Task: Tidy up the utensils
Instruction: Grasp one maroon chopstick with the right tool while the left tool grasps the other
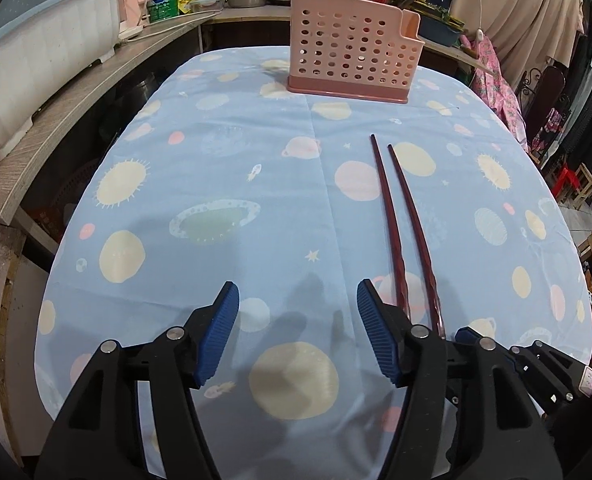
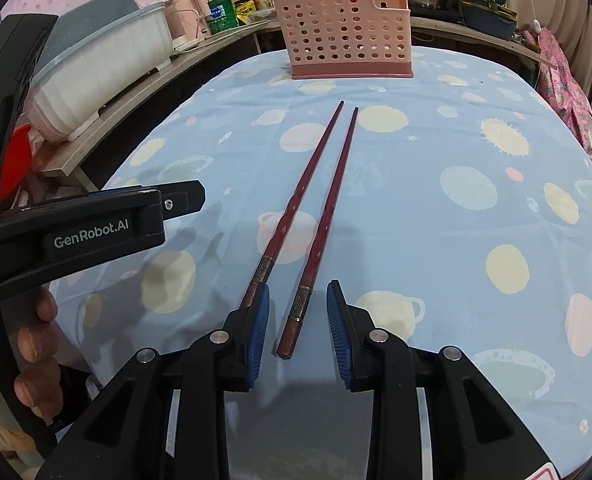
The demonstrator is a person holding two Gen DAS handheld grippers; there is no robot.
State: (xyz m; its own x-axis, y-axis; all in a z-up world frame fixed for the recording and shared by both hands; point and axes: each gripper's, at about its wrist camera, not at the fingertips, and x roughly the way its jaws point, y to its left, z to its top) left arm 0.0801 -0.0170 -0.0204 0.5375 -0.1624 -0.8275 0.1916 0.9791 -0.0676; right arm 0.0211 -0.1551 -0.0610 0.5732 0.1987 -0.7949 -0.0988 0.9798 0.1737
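While both grippers hang low over the worktop (image 1: pixel 216 184), the pair of dark red chopsticks (image 2: pixel 315 200) lies on the blue planet-print cloth with its long axis running away from the person, thin tips toward the pink perforated holder (image 2: pixel 343 32) at the far edge and thick banded ends nearest the right gripper (image 2: pixel 297 320). That gripper's jaws stand apart with nothing clamped; the butt of the right-hand chopstick sits between them, while the left-hand chopstick passes behind the left pad, so whether it lies inside or outside the gap is hard to judge. The left gripper (image 1: pixel 297 320) is also spread, over bare cloth, with the chopsticks off to its right, beyond its right finger. The right hand is therefore the nearer one, and a grasp would likely have to close across the sticks' width. The holder's inside compartments cannot be made out from here.
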